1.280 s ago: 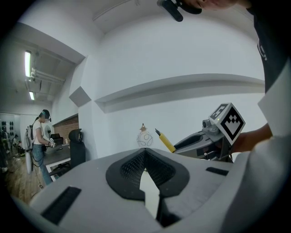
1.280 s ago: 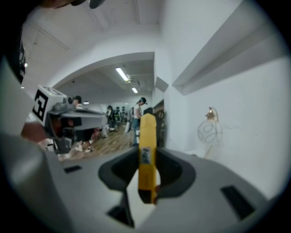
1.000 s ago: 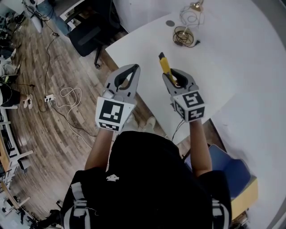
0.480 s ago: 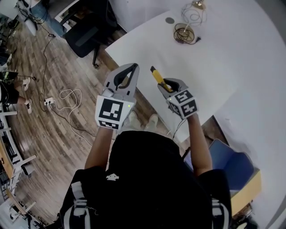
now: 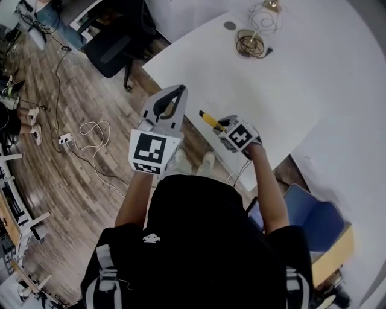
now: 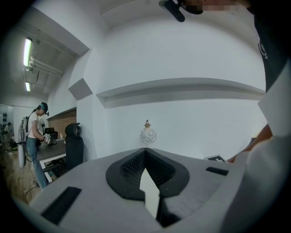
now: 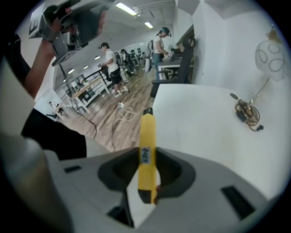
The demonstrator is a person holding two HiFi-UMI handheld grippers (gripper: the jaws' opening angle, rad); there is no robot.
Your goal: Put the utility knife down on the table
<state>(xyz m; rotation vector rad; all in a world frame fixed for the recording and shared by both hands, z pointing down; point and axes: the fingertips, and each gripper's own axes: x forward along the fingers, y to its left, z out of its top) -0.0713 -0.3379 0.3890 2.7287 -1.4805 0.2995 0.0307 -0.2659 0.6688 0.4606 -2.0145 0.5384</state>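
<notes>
The yellow utility knife (image 5: 208,119) (image 7: 146,144) sticks out forward from my right gripper (image 5: 222,125) (image 7: 149,157), whose jaws are shut on its handle end. The gripper tilts steeply down over the near-left edge of the white table (image 5: 283,78) (image 7: 204,123), the knife's dark tip over the table's edge. My left gripper (image 5: 179,90) (image 6: 145,151) is beside it on the left, over the wooden floor, shut with nothing between its jaws.
A wire-globe lamp (image 5: 263,18) (image 6: 148,134) (image 7: 270,57) and a coiled cable (image 5: 251,44) (image 7: 248,113) sit at the table's far side. A black office chair (image 5: 114,48) stands left of the table, a blue chair (image 5: 313,223) near right. Cables (image 5: 90,130) lie on the floor.
My right gripper has dropped and tipped downward with the knife, which now points left toward the table edge. The left gripper has hardly shifted.
</notes>
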